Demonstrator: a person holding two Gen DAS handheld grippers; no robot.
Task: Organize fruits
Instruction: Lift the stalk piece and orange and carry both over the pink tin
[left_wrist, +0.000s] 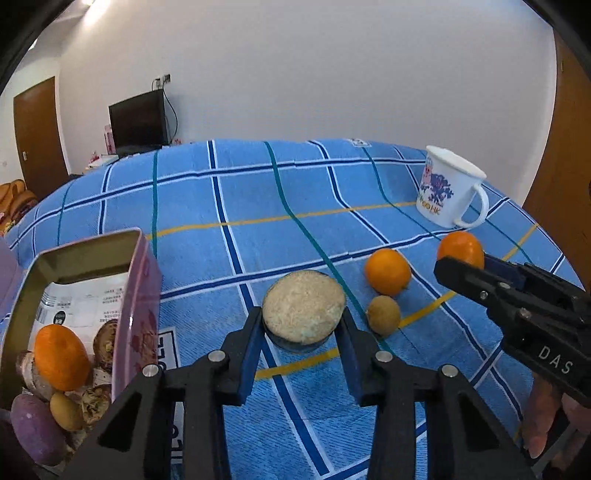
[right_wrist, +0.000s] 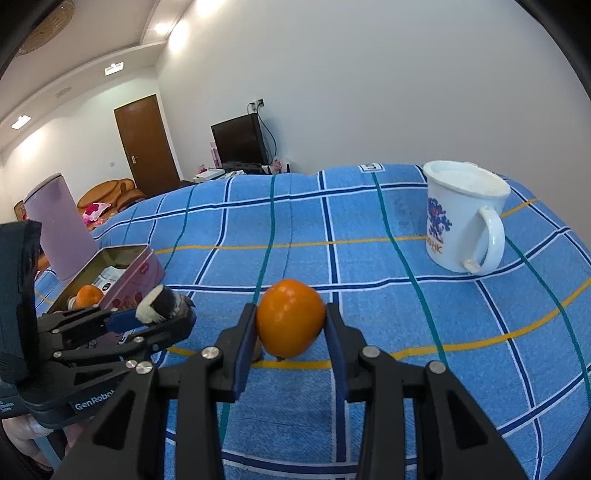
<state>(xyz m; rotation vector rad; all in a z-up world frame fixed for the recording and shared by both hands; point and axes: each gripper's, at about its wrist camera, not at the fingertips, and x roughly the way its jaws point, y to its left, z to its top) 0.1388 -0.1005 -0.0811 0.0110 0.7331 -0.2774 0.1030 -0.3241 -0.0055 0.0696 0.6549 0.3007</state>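
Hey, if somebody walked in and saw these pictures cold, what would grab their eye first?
Probably the two sets of tongs, each closed on something: the right tongs grip a bright orange fruit, and the left tongs clamp a round, beige-topped piece. Both sit above the blue checked cloth. Next come the open pink tin of fruit at the left and the white mug at the far right.
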